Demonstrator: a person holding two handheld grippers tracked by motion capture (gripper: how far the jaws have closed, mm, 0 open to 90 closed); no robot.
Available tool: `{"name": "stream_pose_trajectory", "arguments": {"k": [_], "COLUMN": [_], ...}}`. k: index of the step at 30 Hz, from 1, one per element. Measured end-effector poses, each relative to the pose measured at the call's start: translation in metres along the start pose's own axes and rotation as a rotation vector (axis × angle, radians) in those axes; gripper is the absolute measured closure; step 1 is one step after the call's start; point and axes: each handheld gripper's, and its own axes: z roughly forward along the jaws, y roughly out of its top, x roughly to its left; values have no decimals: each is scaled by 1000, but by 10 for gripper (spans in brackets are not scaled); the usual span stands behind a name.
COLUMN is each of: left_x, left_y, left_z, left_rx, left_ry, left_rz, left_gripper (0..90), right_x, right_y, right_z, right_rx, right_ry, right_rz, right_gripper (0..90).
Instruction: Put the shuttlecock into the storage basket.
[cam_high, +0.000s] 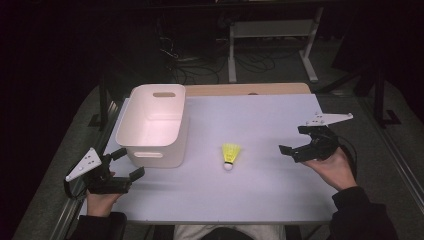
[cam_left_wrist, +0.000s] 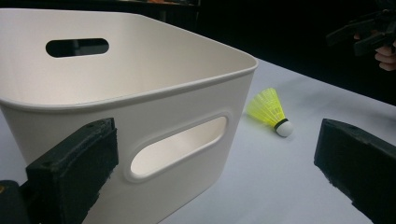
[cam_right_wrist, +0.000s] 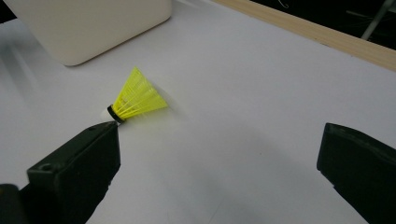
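Smooth, faintly glossy white plastic bin (cam_high: 156, 125), translucent yellow plastic-mesh shuttlecock (cam_high: 230, 155) with white cap, matt white tabletop (cam_high: 260, 120), bare wood strip (cam_high: 245, 89) at twelve o'clock

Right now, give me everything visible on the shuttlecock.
The shuttlecock has a neon-yellow ribbed skirt that looks like plastic, a thin black band and a rounded white tip. It lies on its side on the white table, tip toward the person, skirt flaring away. It sits just right of the white bin, apart from it. Nothing touches it but the table. Both tongs are open: the left tongs by the bin, the right tongs off to its right.
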Motion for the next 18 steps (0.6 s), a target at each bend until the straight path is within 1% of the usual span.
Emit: {"name": "stream_pose_trajectory", "arguments": {"k": [6, 13, 18], "left_x": [0, 0, 0], "left_y": [0, 0, 0], "left_z": [0, 0, 0], "left_rx": [0, 0, 0], "left_ry": [1, 0, -1], "left_rz": [0, 0, 0], "left_gripper": [0, 0, 0], "right_x": [-3, -2, 0], "right_y": [5, 12, 19], "right_z": [3, 9, 18], "right_rx": [13, 28, 53], "right_ry": [5, 15, 30], "right_rz": [-1, -13, -28], "right_gripper": [0, 0, 0]}}
